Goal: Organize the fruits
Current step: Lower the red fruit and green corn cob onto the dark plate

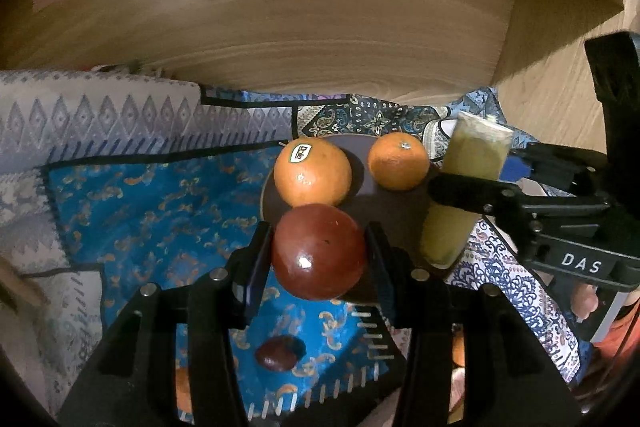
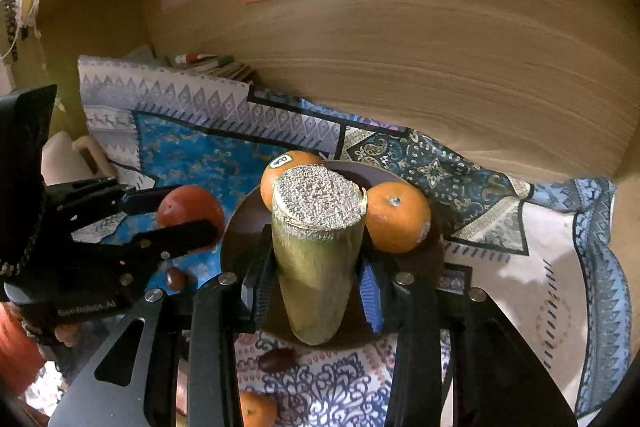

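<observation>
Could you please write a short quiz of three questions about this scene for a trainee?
1. True or false: the left gripper is shut on the red fruit.
2. How many oranges lie on the dark plate? A) one B) two C) three
3. What does the right gripper hold?

Key:
1. True; both pads press on its sides.
2. B; the stickered orange and the plain orange.
3. The green stalk piece, upright over the plate.
</observation>
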Available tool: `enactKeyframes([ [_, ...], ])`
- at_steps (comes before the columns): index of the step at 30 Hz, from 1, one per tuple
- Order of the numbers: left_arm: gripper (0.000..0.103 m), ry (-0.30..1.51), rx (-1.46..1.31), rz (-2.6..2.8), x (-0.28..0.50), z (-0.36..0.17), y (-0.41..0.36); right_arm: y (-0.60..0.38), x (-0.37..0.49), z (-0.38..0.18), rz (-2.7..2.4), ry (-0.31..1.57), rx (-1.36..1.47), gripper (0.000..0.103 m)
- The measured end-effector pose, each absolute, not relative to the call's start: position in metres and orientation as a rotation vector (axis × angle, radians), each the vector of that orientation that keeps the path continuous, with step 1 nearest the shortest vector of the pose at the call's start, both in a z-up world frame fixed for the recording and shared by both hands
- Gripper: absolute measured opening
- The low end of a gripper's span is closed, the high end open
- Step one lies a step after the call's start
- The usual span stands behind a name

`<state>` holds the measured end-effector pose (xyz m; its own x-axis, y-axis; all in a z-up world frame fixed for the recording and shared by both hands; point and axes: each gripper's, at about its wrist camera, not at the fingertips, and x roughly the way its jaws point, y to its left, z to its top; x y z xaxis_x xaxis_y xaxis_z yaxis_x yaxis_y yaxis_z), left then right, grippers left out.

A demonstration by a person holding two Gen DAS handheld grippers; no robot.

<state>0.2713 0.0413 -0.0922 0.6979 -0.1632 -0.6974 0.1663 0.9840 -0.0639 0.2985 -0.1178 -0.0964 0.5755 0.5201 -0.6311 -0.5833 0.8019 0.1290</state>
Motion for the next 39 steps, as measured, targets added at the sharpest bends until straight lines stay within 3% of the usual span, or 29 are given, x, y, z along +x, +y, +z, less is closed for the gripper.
enactKeyframes([
  [30,0.048,0.901,0.003,-0.204,0.320,-0.127,0.037,-0.110,0.342,-0.125,0.611,0.855,-0.081,0.035],
  [32,0.053,0.887,0.002,-0.199,0.320,-0.125,0.038,-0.113,0.340,-0.121,0.607,0.837,-0.075,0.038],
  [34,0.067,0.848,-0.003,-0.189,0.315,-0.116,0.040,-0.116,0.338,-0.114,0.595,0.810,-0.073,0.043],
  [39,0.067,0.796,0.004,-0.172,0.303,-0.099,0.042,-0.126,0.326,-0.097,0.573,0.755,-0.068,0.045],
])
